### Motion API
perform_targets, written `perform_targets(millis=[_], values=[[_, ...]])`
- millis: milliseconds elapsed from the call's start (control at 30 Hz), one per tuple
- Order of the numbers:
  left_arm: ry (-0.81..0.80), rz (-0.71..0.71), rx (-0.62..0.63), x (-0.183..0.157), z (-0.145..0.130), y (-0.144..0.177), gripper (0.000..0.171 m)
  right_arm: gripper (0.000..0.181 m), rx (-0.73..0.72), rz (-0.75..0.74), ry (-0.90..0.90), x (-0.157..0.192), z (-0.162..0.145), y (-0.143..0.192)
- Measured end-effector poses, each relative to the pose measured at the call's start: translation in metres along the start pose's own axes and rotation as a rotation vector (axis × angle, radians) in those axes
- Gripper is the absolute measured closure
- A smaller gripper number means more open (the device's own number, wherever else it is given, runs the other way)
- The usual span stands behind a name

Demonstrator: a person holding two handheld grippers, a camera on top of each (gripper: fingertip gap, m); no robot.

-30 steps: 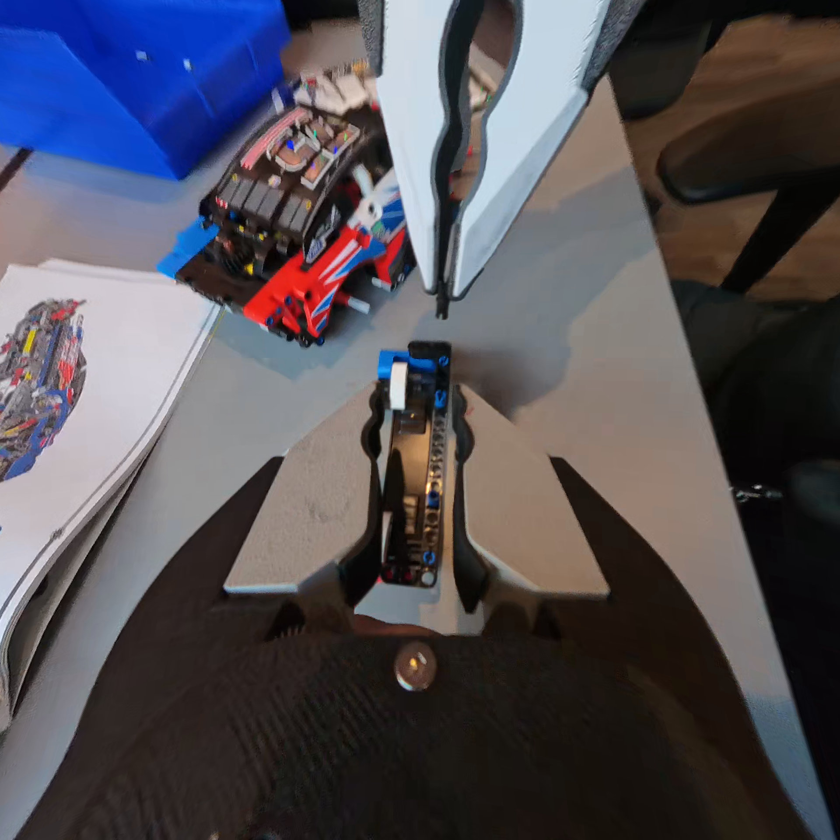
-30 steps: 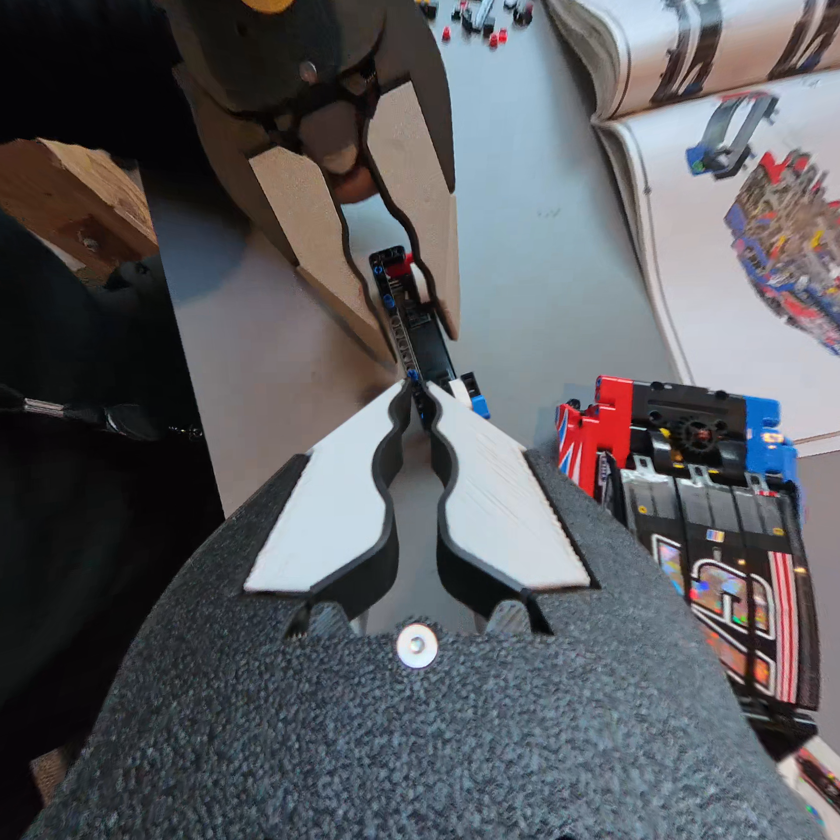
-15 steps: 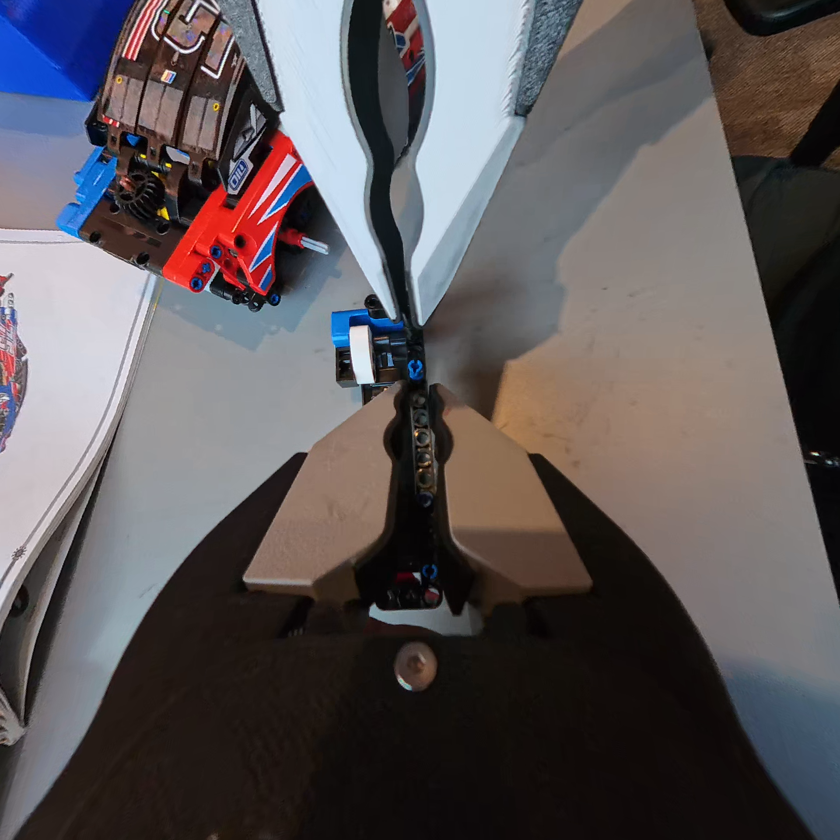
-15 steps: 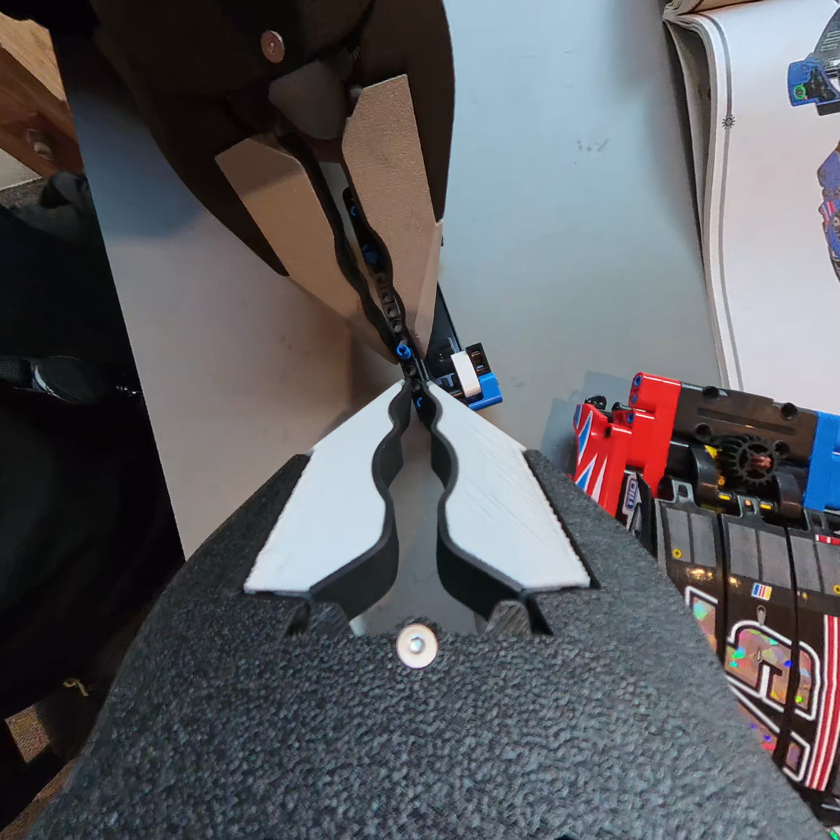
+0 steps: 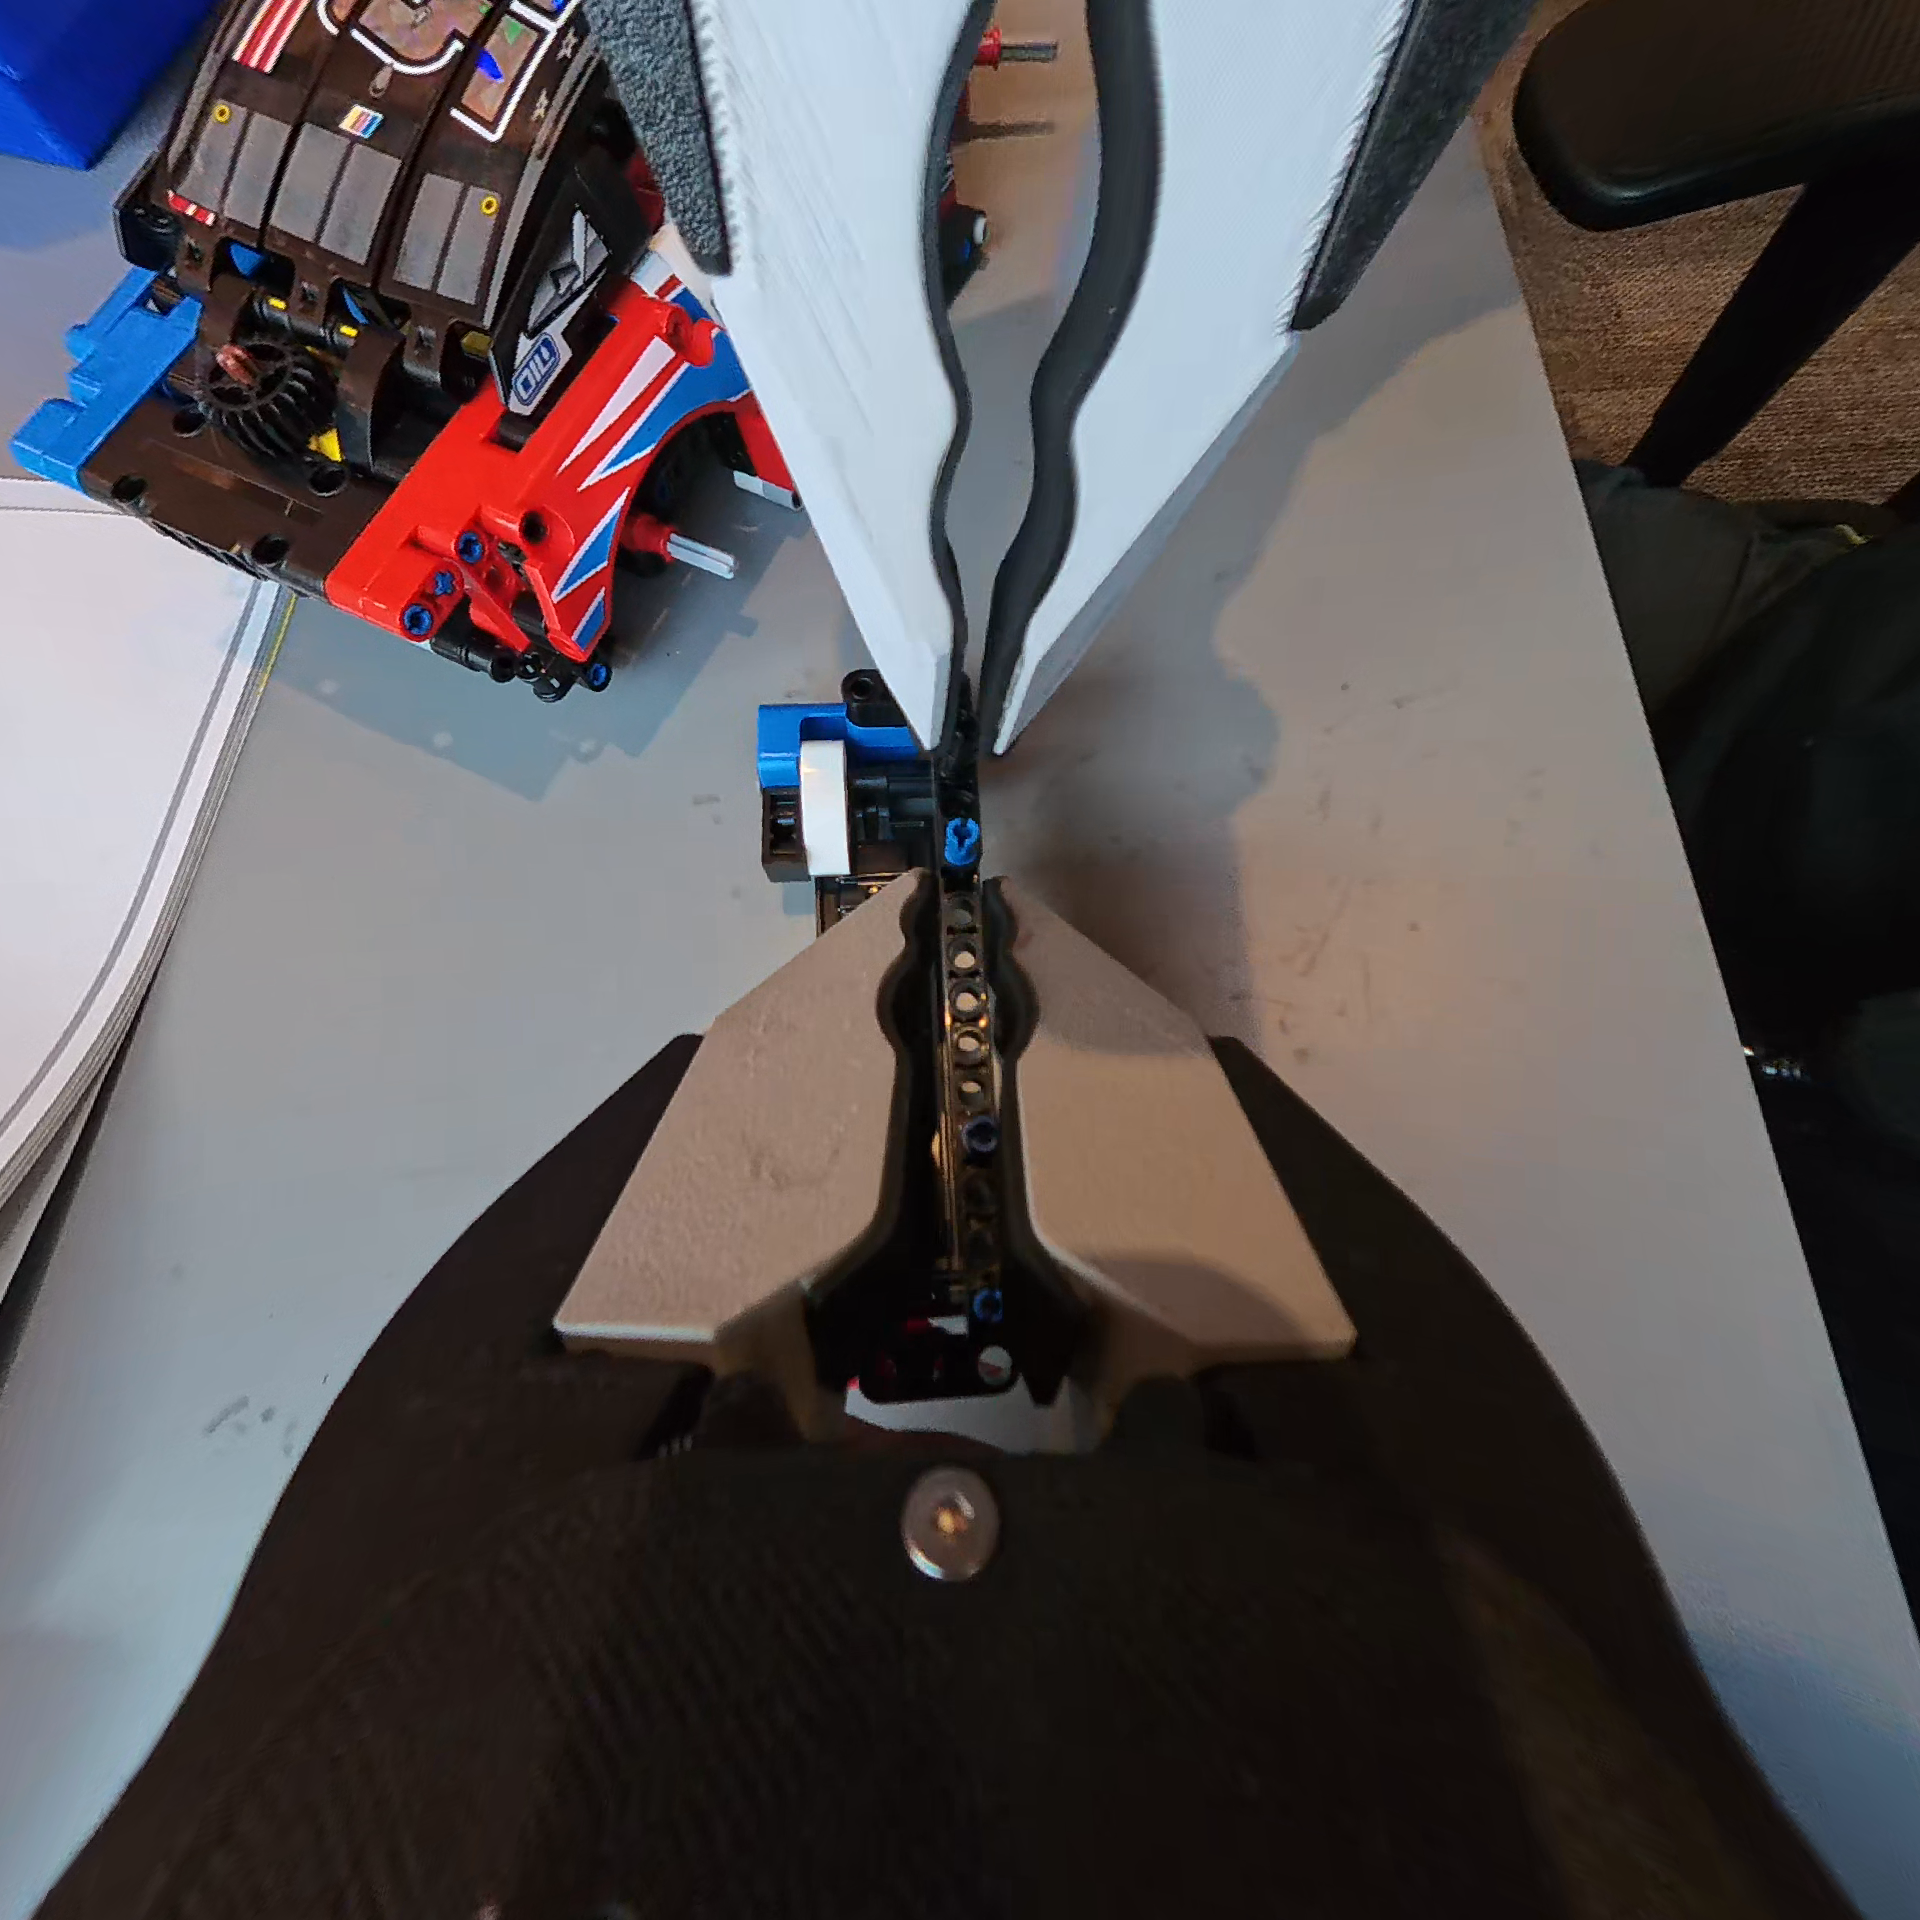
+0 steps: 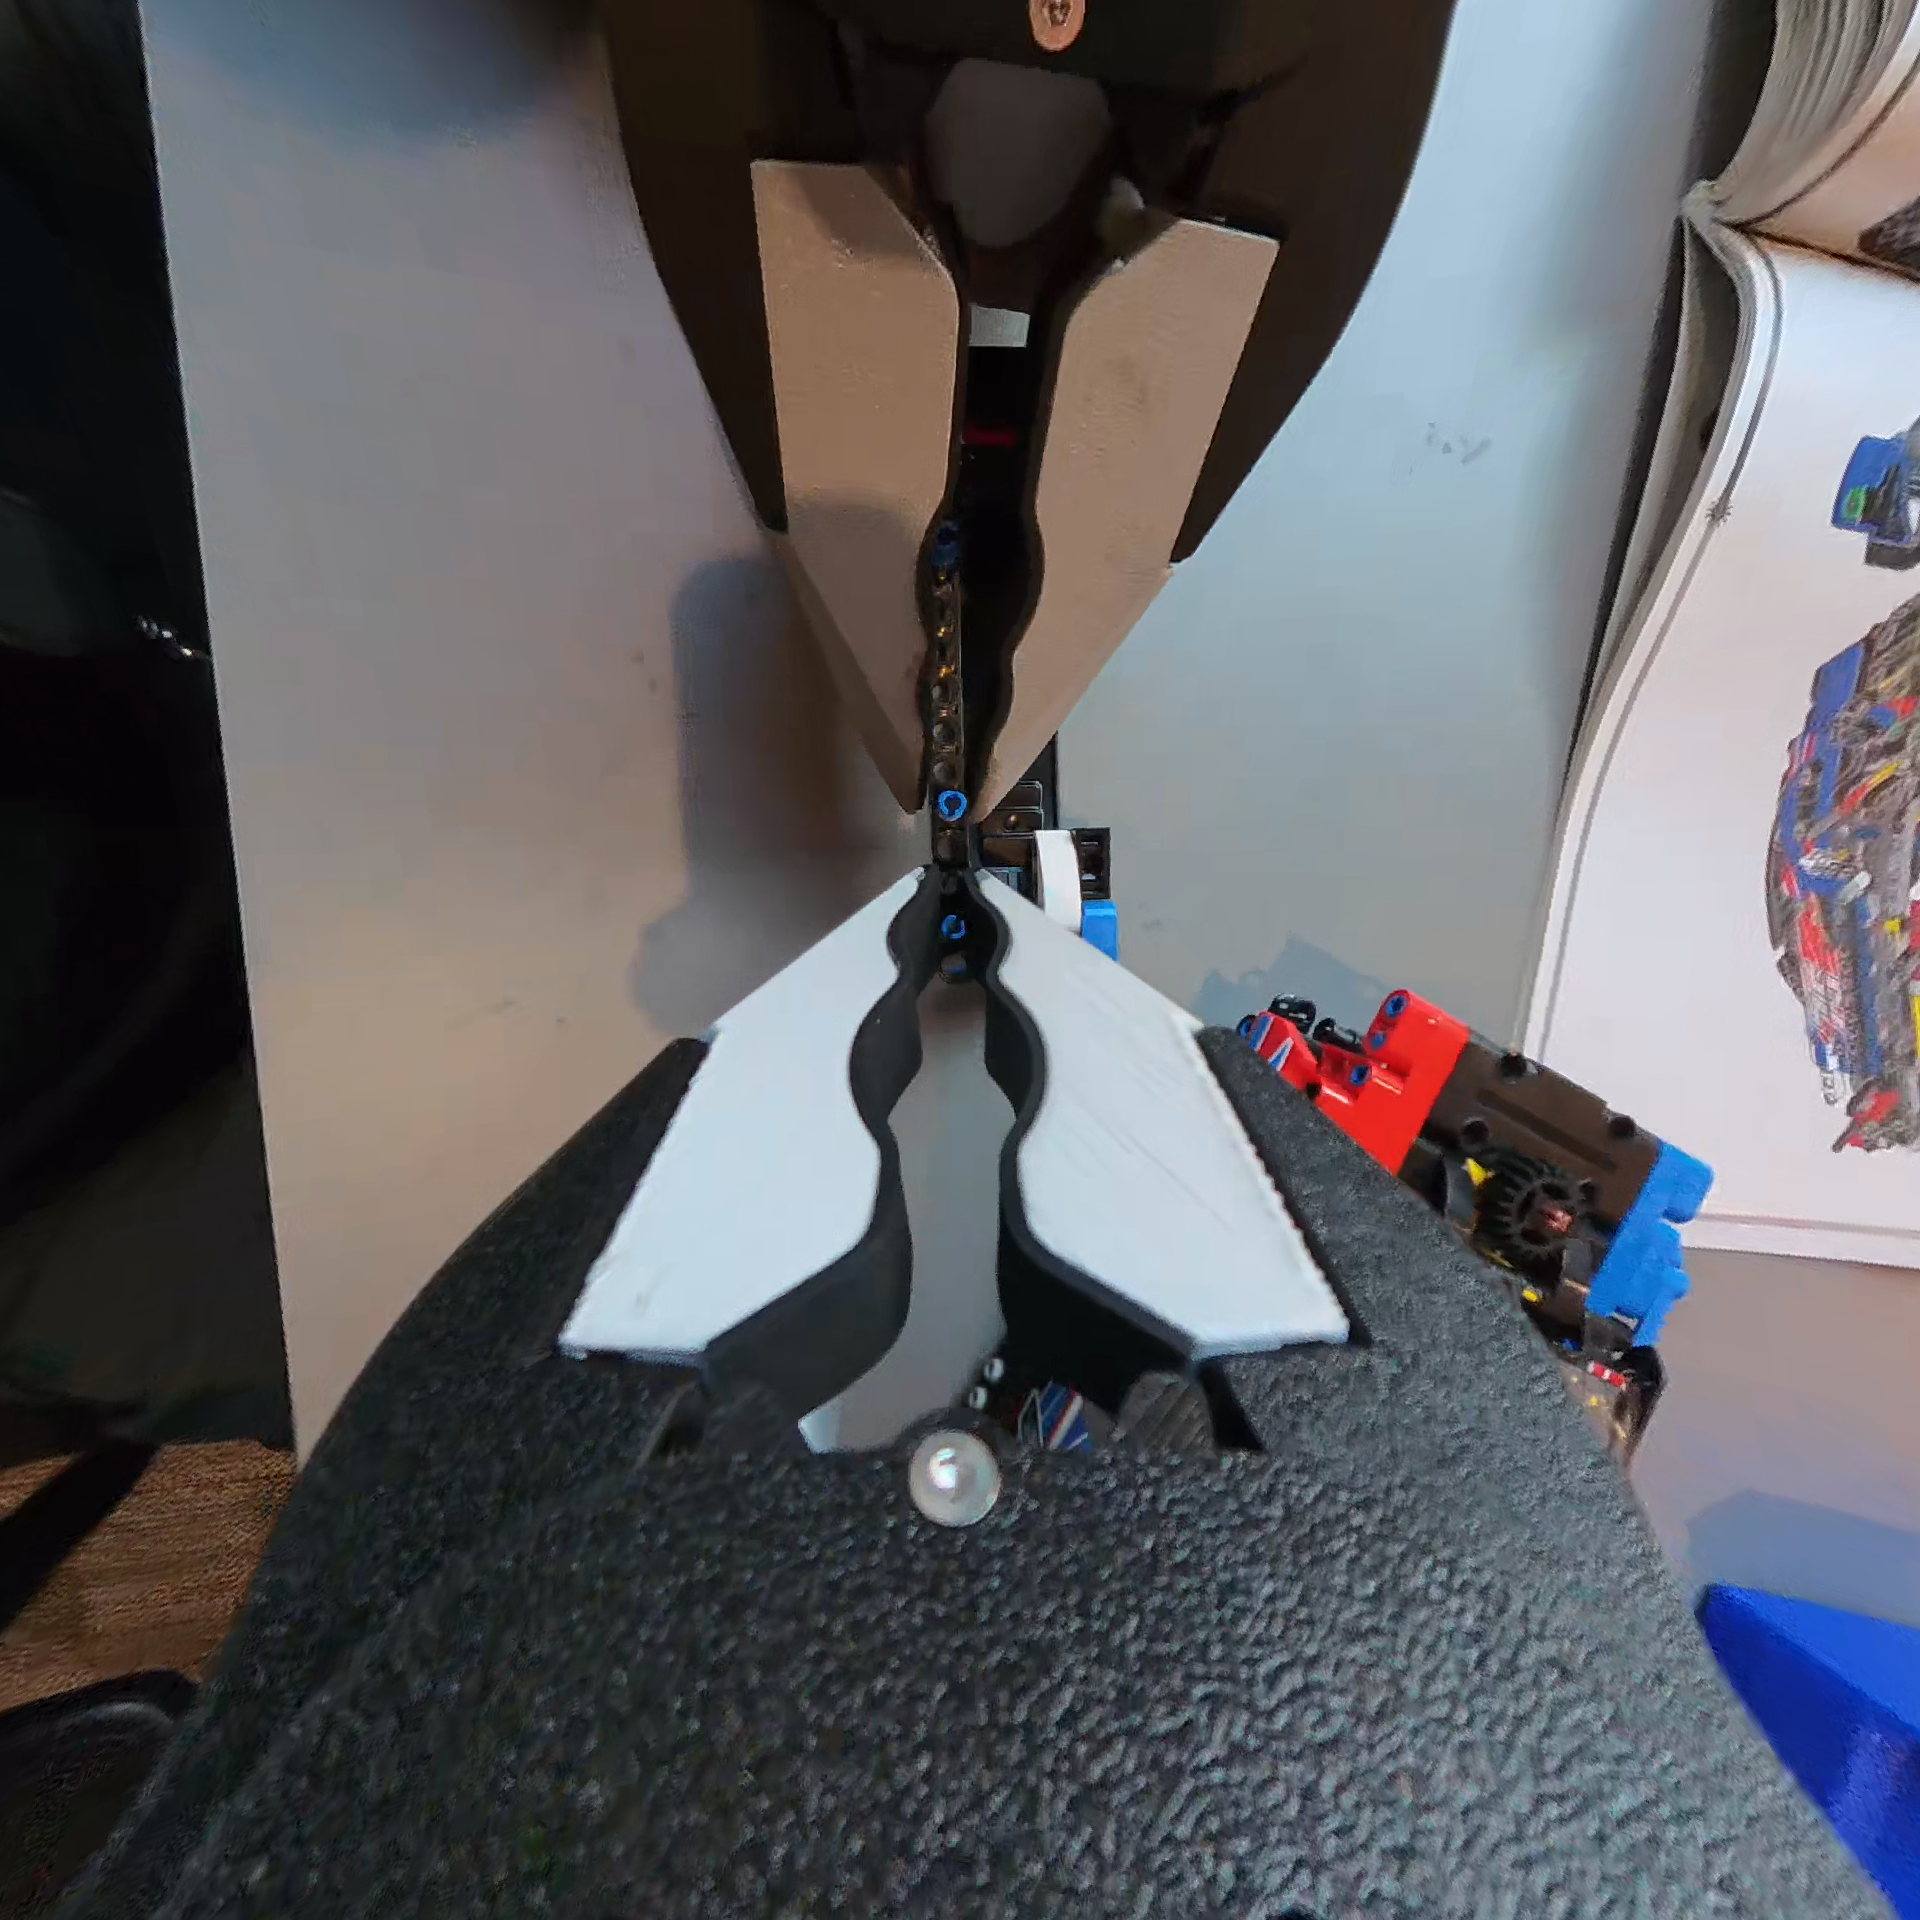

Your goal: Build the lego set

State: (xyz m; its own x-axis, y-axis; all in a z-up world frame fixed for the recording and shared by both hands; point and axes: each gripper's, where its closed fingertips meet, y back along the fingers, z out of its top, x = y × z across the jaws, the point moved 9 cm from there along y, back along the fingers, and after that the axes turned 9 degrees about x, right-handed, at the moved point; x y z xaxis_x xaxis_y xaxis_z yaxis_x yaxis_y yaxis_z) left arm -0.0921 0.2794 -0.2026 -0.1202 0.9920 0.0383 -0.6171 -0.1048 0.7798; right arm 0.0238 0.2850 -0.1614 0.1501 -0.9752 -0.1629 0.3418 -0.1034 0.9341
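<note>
Both grippers meet nose to nose over the grey bench (image 5: 1351,831), and the thing between them is the black beam assembly (image 5: 966,1039), a long holed strip with blue pins and a blue-and-white block at its far end. The left gripper (image 5: 954,894) is closed along most of the beam's length, tan fingers (image 5: 769,1143) pressing its sides. The right gripper (image 6: 948,883) is pinched nearly shut on the beam's far tip, with a blue pin (image 6: 951,928) showing just inside its white fingers (image 6: 769,1143). My guess is that a pin or small piece is being seated at that end, so the sound way is to keep the left gripper's hold rigid and let the right one push straight along the beam's axis, without twisting, since a long thin strip will lever out of a side grip easily. Beyond the beam's blue-and-white end sits the partly built car (image 5: 416,416), and past that the open instruction book (image 5: 94,779). Whether the right gripper carries a separate part or merely squeezes the beam I cannot tell; the contact is buried between the rubber edges. The beam's underside and the car's top are out of view.
</note>
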Motion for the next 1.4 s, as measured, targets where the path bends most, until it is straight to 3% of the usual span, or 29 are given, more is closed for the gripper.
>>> perform_targets(millis=[233, 433, 633, 800, 1033, 1200, 1400], values=[[0.009, -0.007, -0.011, 0.000, -0.001, 0.000, 0.166, 0.177, -0.136, -0.022, 0.091, 0.001, -0.012, -0.003], [0.007, -0.004, -0.008, 0.000, -0.001, -0.001, 0.166, 0.177, -0.125, -0.007, 0.130, 0.000, -0.011, -0.003], [0.019, 0.010, -0.001, 0.001, -0.002, -0.001, 0.166, 0.177, -0.177, 0.184, -0.148, -0.014, -0.016, -0.007], [0.020, 0.019, 0.007, 0.001, -0.001, -0.001, 0.166, 0.177, -0.237, 0.187, -0.257, -0.012, -0.022, -0.009], [0.028, 0.016, 0.010, 0.001, -0.002, -0.001, 0.165, 0.177, -0.125, -0.088, 0.082, 0.004, -0.011, -0.006], [0.039, 0.022, 0.008, 0.004, -0.003, -0.001, 0.165, 0.177, -0.017, -0.116, 0.240, 0.003, -0.001, -0.005], [0.042, 0.024, 0.008, 0.003, -0.003, -0.001, 0.165, 0.177, -0.173, 0.103, -0.064, -0.012, -0.014, -0.009]])
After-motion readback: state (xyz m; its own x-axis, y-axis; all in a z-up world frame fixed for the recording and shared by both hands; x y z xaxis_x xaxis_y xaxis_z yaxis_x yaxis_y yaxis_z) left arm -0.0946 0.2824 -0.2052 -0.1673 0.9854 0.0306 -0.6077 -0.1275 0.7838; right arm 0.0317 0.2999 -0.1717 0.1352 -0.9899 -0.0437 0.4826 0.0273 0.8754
